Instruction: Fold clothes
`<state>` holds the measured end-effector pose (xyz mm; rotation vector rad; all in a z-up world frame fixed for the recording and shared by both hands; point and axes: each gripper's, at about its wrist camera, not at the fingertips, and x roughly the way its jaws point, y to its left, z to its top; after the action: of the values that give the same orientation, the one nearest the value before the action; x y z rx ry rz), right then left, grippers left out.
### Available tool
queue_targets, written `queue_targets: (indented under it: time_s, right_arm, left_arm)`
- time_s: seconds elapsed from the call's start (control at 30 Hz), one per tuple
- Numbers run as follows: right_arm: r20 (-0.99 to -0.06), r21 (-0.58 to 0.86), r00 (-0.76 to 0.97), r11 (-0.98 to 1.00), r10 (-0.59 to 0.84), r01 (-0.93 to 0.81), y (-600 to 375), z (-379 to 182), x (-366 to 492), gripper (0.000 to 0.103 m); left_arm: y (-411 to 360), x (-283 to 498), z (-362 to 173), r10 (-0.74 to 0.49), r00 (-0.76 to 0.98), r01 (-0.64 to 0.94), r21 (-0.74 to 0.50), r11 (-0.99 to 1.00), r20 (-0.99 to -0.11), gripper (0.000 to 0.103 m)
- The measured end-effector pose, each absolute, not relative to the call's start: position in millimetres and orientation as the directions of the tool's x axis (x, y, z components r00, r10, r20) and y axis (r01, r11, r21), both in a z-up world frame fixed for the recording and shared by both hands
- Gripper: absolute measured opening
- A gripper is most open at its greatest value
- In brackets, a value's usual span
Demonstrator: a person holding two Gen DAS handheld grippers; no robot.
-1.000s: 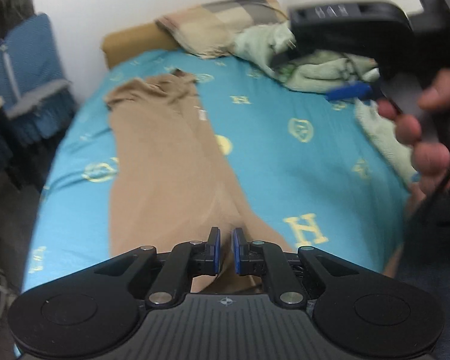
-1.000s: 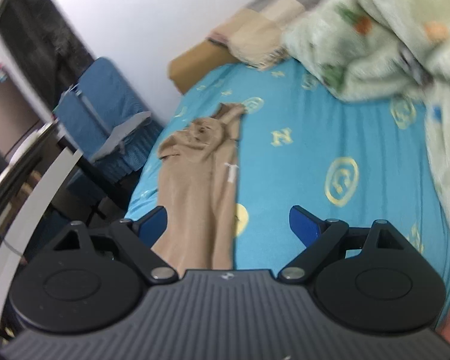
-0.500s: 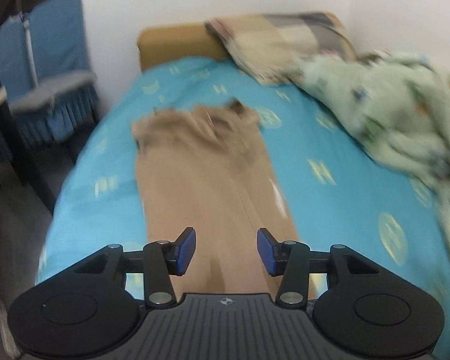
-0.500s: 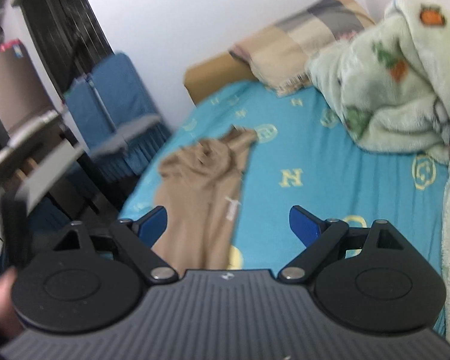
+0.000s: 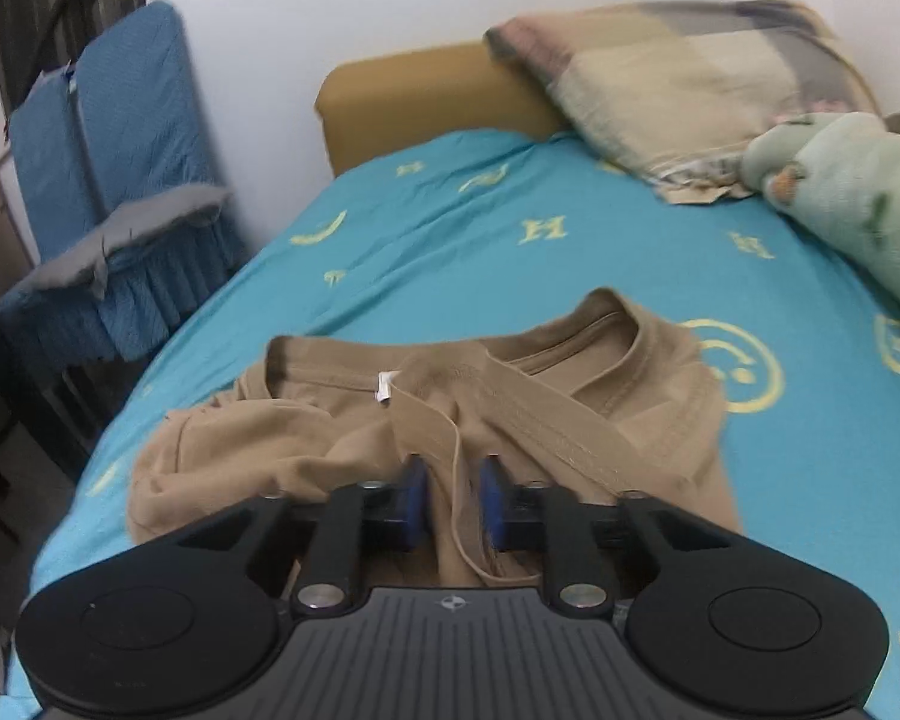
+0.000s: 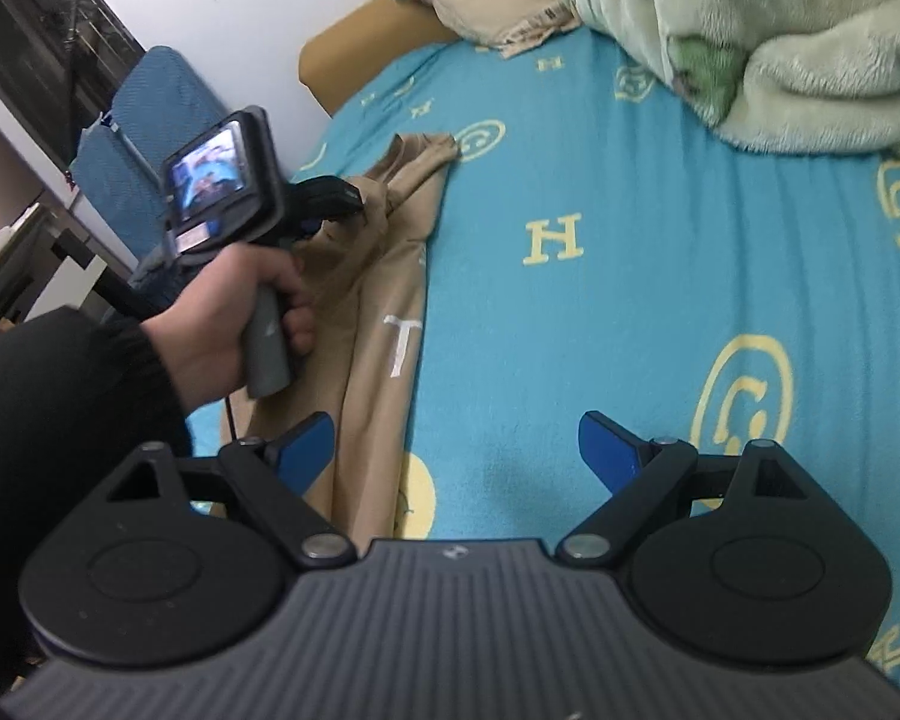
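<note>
Bed (image 5: 570,252) under teal sheet; tan shirt (image 5: 342,438) lying crumpled along its left side, collar end bunched; left gripper (image 5: 453,495) jaws pinching a fold near collar; right gripper (image 6: 456,450) jaws spread, empty, hovering beside shirt; risk: thin pinch slipping, or extra layers dragged, skewing fold

likely a home bedroom, bed (image 5: 570,252), pillow (image 5: 690,84), blanket (image 6: 780,42)

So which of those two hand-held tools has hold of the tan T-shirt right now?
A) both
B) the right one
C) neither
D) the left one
D: the left tool has a fold of the tan T-shirt pinched between its blue pads, while the right tool stands wide open above the blue bedsheet, gripping nothing.
</note>
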<state>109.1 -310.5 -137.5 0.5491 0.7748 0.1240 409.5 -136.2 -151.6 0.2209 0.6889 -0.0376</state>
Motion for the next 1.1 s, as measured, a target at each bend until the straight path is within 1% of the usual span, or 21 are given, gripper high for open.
queue_targets:
  time_s: [0.07,0.1,0.27,0.3,0.37,0.4,0.43,0.47,0.5,0.53,0.57,0.6,0.63,0.7,0.77,0.9,0.97,1.07,1.1]
  right_arm:
    - [-0.632,0.508,0.712,0.857,0.306,0.083,-307,-139,110,0.090]
    - [-0.632,0.506,0.711,0.859,0.308,0.078,-306,-139,110,0.090]
    - [-0.631,0.491,0.722,0.867,0.282,0.090,-310,-136,108,0.090]
    - [-0.630,0.488,0.726,0.868,0.275,0.094,-312,-136,108,0.090]
    - [-0.629,0.478,0.732,0.873,0.263,0.096,-313,-134,108,0.090]
    - [-0.627,0.471,0.735,0.877,0.259,0.092,-313,-133,108,0.090]
    - [-0.623,0.466,0.739,0.880,0.256,0.089,-313,-133,107,0.090]
    - [-0.618,0.465,0.744,0.881,0.254,0.086,-314,-132,106,0.090]
    - [-0.614,0.467,0.747,0.880,0.256,0.083,-314,-132,105,0.090]
    - [-0.609,0.473,0.749,0.878,0.262,0.077,-314,-131,105,0.090]
    - [-0.604,0.477,0.750,0.876,0.269,0.070,-314,-131,105,0.090]
    - [-0.598,0.481,0.752,0.874,0.278,0.060,-313,-130,105,0.090]
    - [-0.593,0.485,0.753,0.873,0.287,0.050,-312,-129,105,0.090]
    - [-0.582,0.492,0.756,0.870,0.301,0.032,-309,-127,104,0.090]
    - [-0.567,0.498,0.762,0.867,0.313,0.015,-308,-125,102,0.090]
    - [-0.540,0.493,0.780,0.870,0.315,-0.010,-304,-119,92,0.090]
    - [-0.534,0.478,0.786,0.878,0.311,-0.023,-300,-115,86,0.090]
    - [-0.531,0.460,0.788,0.887,0.312,-0.040,-294,-108,73,0.089]
    - [-0.530,0.459,0.788,0.887,0.314,-0.045,-292,-106,67,0.089]
  left_arm:
    - [-142,414,-152,0.015,0.781,0.144,0.204,0.968,-0.624,0.003]
    - [-148,410,-149,-0.007,0.796,0.182,0.228,0.956,-0.605,0.002]
    - [-183,393,-120,-0.151,0.834,0.337,0.272,0.901,-0.531,0.002]
    - [-189,392,-120,-0.159,0.829,0.349,0.273,0.896,-0.536,0.003]
    - [-192,391,-118,-0.191,0.800,0.366,0.210,0.907,-0.569,0.004]
    - [-192,390,-115,-0.198,0.791,0.359,0.176,0.917,-0.579,0.008]
    - [-190,386,-111,-0.199,0.785,0.343,0.144,0.928,-0.586,0.015]
    - [-186,381,-106,-0.201,0.777,0.329,0.113,0.937,-0.596,0.018]
    - [-181,375,-100,-0.204,0.770,0.320,0.089,0.943,-0.605,0.026]
    - [-176,367,-94,-0.205,0.764,0.310,0.070,0.948,-0.612,0.039]
    - [-170,355,-86,-0.203,0.764,0.300,0.058,0.952,-0.612,0.045]
    - [-161,340,-78,-0.204,0.765,0.288,0.041,0.957,-0.611,0.055]
    - [-150,324,-71,-0.210,0.762,0.275,0.013,0.961,-0.612,0.061]
    - [-125,282,-56,-0.219,0.745,0.246,-0.046,0.968,-0.630,0.064]
    - [-98,242,-47,-0.218,0.717,0.216,-0.087,0.973,-0.662,0.065]
    - [-42,151,-40,-0.163,0.687,0.127,-0.104,0.986,-0.708,0.072]
    - [-20,118,-40,-0.134,0.670,0.090,-0.099,0.991,-0.730,0.072]
    - [12,70,-36,-0.124,0.656,0.032,-0.137,0.990,-0.745,0.072]
    - [22,56,-34,-0.131,0.657,0.024,-0.153,0.988,-0.743,0.075]
